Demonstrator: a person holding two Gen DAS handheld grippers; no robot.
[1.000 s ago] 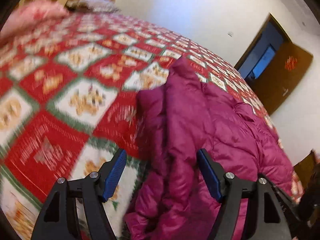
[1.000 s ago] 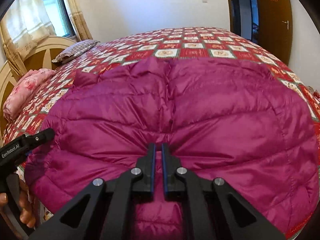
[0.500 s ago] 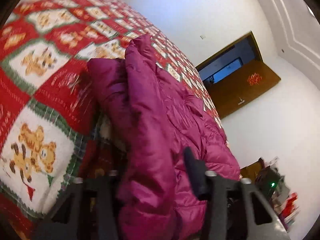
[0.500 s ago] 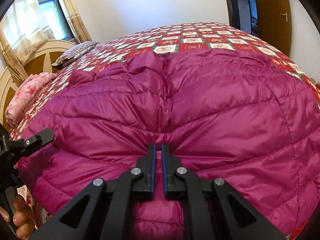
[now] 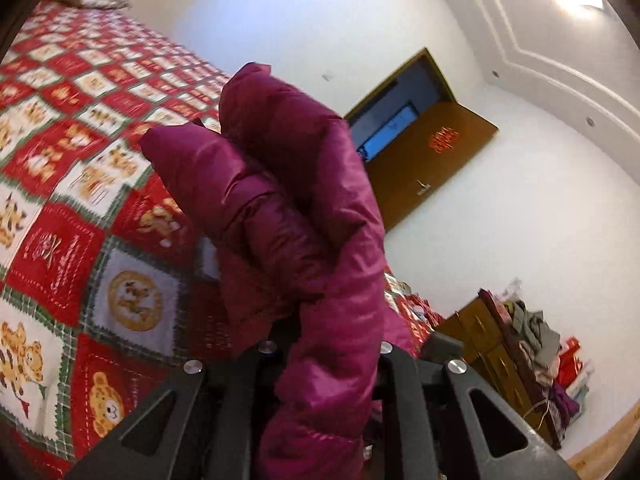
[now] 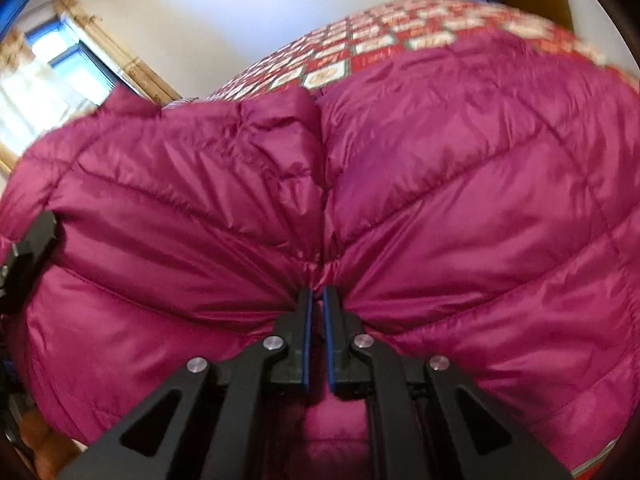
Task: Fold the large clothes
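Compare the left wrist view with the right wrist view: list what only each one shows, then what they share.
Only the left wrist view shows the open wooden door with its red emblem, the cluttered dresser, and the left gripper clamped on a raised fold. Only the right wrist view shows the curtained window and the right gripper pinching the hem. Both show the magenta puffer jacket on the red patchwork bedspread.
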